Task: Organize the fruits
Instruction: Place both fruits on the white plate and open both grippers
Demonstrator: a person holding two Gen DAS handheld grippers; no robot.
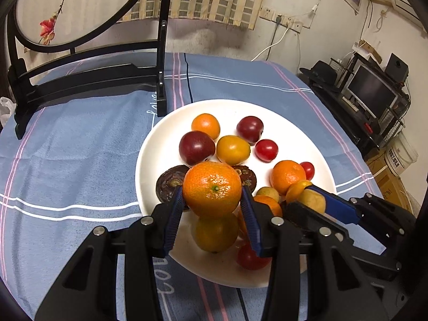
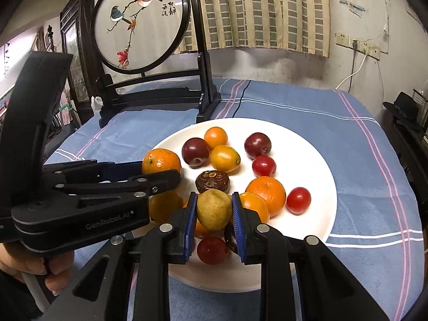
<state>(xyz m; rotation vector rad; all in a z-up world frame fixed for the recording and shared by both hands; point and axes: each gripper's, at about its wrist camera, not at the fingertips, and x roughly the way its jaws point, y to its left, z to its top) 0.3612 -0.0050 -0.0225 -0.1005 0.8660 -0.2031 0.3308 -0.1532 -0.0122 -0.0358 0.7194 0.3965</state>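
While most fruits already lie on the white plate (image 2: 315, 214), the left gripper (image 1: 212, 200) clamps a tangerine (image 1: 212, 189) and the right gripper (image 2: 214, 210) pinches a yellowish fruit (image 2: 214, 208) above it, both unplaced.

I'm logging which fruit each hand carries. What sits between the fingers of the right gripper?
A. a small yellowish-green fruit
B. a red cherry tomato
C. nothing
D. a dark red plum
A: in the right wrist view the right gripper has its blue fingers pressed on both sides of a small yellowish-green fruit, held over the white plate.
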